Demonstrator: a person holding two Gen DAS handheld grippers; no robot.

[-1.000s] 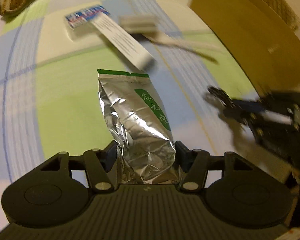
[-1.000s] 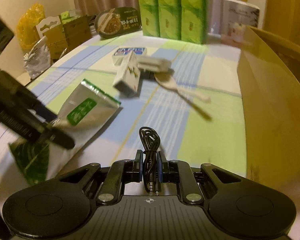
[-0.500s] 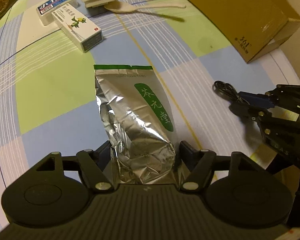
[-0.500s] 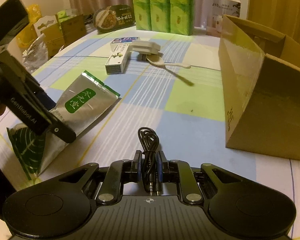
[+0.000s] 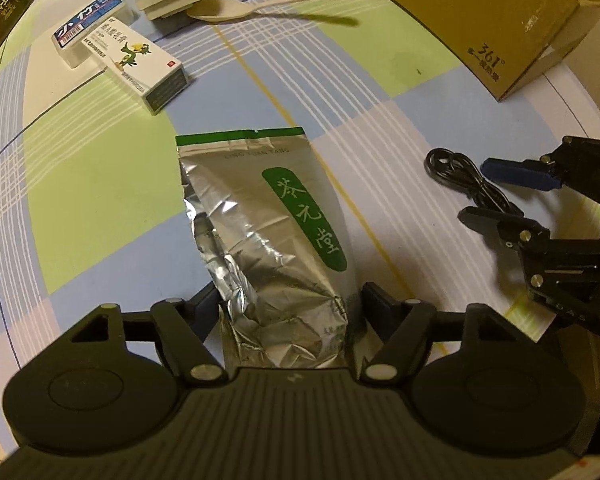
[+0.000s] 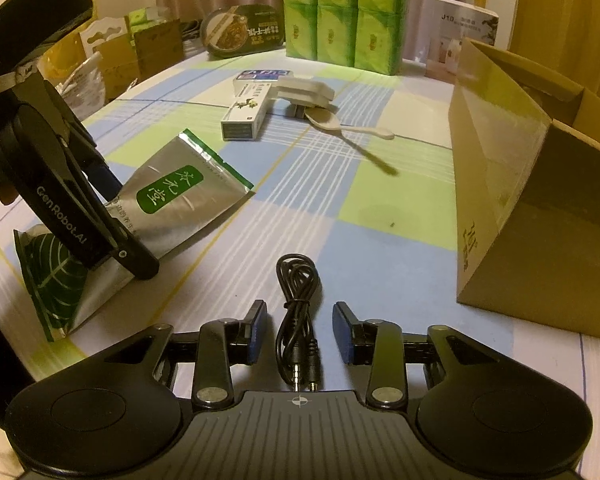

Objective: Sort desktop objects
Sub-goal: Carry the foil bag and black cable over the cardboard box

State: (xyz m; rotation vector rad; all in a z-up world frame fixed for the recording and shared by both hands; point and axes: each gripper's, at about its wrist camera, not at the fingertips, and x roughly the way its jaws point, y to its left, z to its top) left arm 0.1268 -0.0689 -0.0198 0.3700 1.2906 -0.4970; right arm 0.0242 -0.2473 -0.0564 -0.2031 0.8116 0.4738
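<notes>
Now the right gripper [image 6: 299,332] has opened, leaving the coiled black audio cable [image 6: 299,312] on the checked tablecloth [image 6: 380,248] (placed, probably); the left gripper [image 5: 288,312] still clamps the silver foil tea pouch [image 5: 272,220].

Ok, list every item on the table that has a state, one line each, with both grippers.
Left gripper: shut on the foil pouch.
Right gripper: open, fingers either side of the cable.
Foil pouch: sealed, lying flat, crumpled at the gripped end.
Black cable: coiled and tied, lying on the cloth.
Cardboard box: open.
Medicine carton: closed, lying flat.
Spoon: lying flat.
</notes>
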